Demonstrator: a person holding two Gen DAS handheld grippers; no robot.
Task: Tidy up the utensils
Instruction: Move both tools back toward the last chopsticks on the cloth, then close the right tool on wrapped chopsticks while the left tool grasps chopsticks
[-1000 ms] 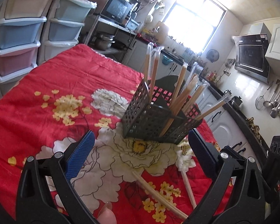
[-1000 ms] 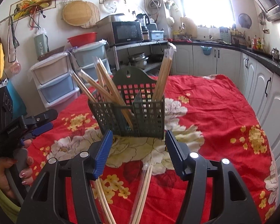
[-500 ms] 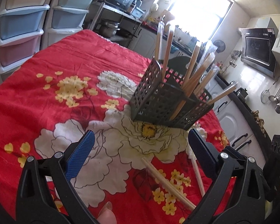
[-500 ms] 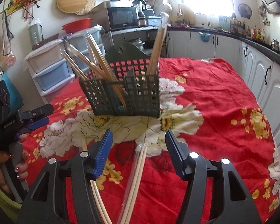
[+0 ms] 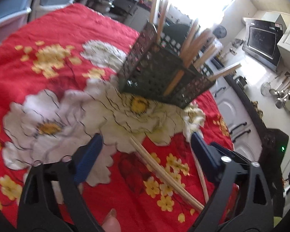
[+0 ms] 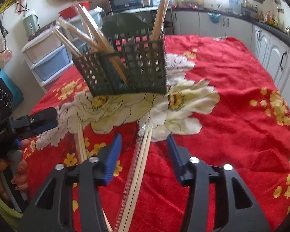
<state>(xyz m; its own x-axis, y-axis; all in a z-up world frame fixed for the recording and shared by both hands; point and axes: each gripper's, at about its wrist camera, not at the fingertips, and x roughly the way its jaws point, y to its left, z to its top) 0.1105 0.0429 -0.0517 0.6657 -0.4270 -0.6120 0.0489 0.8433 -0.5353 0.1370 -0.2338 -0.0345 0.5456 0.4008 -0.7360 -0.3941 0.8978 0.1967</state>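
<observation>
Right wrist view: right gripper released, straddling a wrapped chopstick pair near the basket. Left gripper likewise spread over another pair; blur obscures contact. Recommend centring, lowering, then clamping mid-length.

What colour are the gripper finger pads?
Blue, ribbed pads on black arms; the right wrist view shows them best.
</observation>
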